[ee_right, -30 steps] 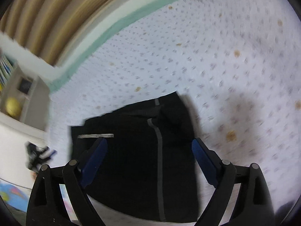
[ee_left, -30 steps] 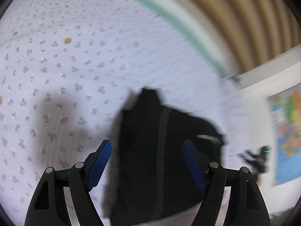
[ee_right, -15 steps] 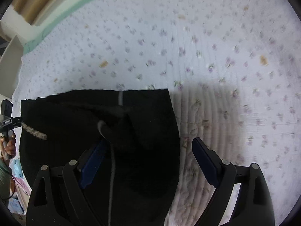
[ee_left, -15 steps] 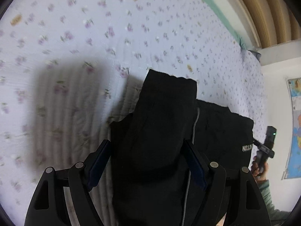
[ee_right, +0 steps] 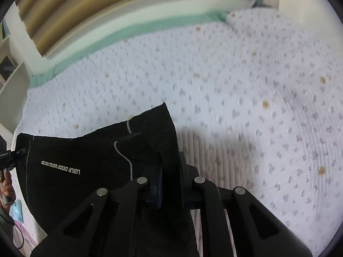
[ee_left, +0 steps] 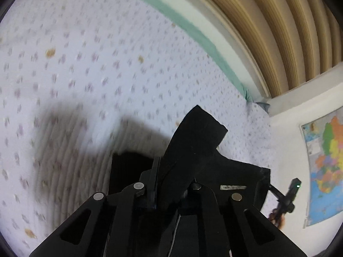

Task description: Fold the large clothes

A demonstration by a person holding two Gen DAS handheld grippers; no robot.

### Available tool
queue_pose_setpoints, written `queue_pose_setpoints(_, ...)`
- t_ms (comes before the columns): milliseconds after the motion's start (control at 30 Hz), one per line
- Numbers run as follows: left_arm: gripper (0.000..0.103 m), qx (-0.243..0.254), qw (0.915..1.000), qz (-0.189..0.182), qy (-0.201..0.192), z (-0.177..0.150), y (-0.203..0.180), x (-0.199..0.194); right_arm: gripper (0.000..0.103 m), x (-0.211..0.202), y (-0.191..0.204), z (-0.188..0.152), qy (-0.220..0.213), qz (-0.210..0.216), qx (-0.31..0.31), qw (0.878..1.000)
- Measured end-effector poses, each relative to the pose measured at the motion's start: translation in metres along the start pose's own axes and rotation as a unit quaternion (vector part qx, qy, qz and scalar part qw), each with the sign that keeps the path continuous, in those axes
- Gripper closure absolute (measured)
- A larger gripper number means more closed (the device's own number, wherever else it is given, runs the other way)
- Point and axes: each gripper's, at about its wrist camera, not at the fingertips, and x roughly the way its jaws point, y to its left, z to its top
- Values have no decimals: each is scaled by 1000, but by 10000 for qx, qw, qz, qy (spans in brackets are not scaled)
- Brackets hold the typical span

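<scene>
A black garment (ee_left: 199,145) with a thin grey stripe and a small printed label lies partly folded on a bed with a white flower-print quilt (ee_left: 85,64). My left gripper (ee_left: 169,184) is shut on a lifted end of the garment, which stands up between its fingers. In the right wrist view the same black garment (ee_right: 85,156) spreads to the left, its gold lettering showing. My right gripper (ee_right: 169,184) is shut on another edge of it and holds it raised above the quilt (ee_right: 235,85).
A green sheet edge (ee_left: 193,30) and tan curtains (ee_left: 278,21) line the far side of the bed. A coloured map (ee_left: 325,167) hangs on the wall at right. The other gripper and hand (ee_left: 287,201) show at the garment's far corner. A white shelf (ee_right: 12,70) stands at left.
Both grippers were open just above the garment; now each has closed on an edge of it and lifted it off the quilt. Both views have tilted up toward the curtains.
</scene>
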Motion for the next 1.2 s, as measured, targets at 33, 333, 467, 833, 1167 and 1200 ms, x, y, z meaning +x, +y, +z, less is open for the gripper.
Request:
queue_pose_setpoints(33,92,50,9999,119,6,3,-3,6,89,4,2,3,2,-55,-32,10000)
queue_pose_setpoints(333,88,-844,9876,902,973,1,57,115,85,146,-19,-24,1284,-593,588,9882)
queue_pose_setpoints(467,85,-67,9861,1230,1119,5,30,109,75,147,-10,-15,1424,-982,363,9843)
queue_pose_setpoints(833,57,1790,9604,2096,394,-24,-62,-3,28,-8,47,-11,75,-362,128,9992)
queue_pose_setpoints(1167,56,2566,9546,664,1359,-147,-145,45,27,13,177,-95,931,324,-1206,9878)
queue_pose_setpoints(1200,56,2663,9516,732,1349,-155,-148,53,27,17,180,-99,966,377,-1221,9871)
